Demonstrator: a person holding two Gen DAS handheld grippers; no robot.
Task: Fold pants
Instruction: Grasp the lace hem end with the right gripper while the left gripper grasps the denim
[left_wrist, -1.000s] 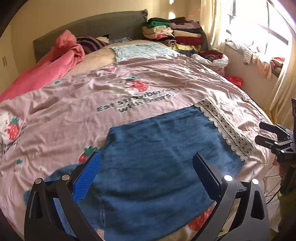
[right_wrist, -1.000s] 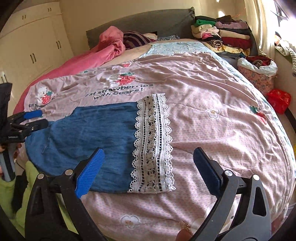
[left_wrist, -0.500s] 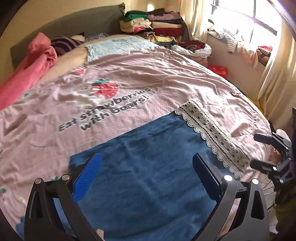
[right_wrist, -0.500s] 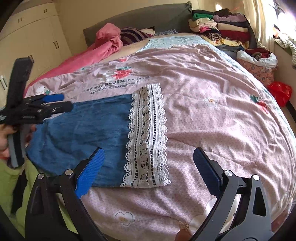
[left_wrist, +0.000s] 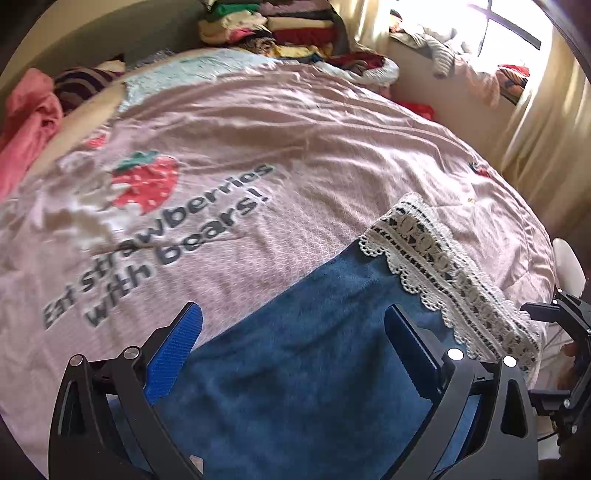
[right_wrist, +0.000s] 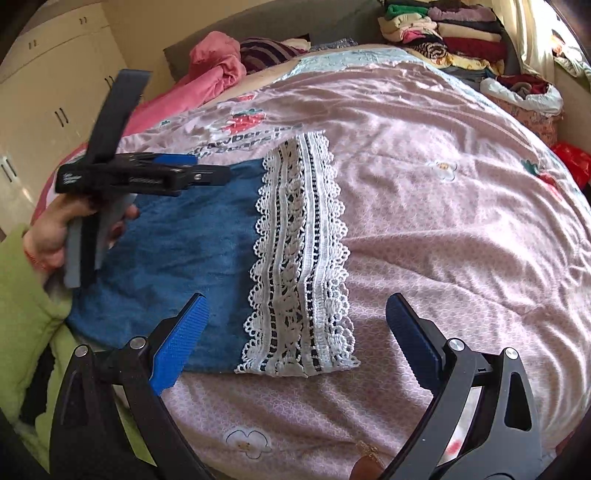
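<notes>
Blue denim pants (left_wrist: 303, 354) (right_wrist: 192, 254) with a white lace hem (left_wrist: 447, 273) (right_wrist: 299, 254) lie flat on a pink bedspread. My left gripper (left_wrist: 291, 343) hovers open over the denim, nothing between its blue pads. In the right wrist view that same left gripper (right_wrist: 210, 170) is held by a hand above the far edge of the denim. My right gripper (right_wrist: 295, 332) stands open just above the near end of the lace hem. The right gripper also shows as a black tool at the right edge (left_wrist: 561, 354) of the left wrist view.
The pink bedspread (left_wrist: 295, 140) (right_wrist: 461, 206) has strawberry print and lettering. Pink bedding (right_wrist: 214, 74) is bunched by the headboard. Stacks of folded clothes (left_wrist: 280, 26) (right_wrist: 443, 33) sit at the far right corner. White cupboards (right_wrist: 48, 81) stand left, a window (left_wrist: 495, 29) right.
My left gripper has moved forward and right across the denim toward the lace hem, rising into fuller sight in the right wrist view. My right gripper has closed in slightly on the hem.
</notes>
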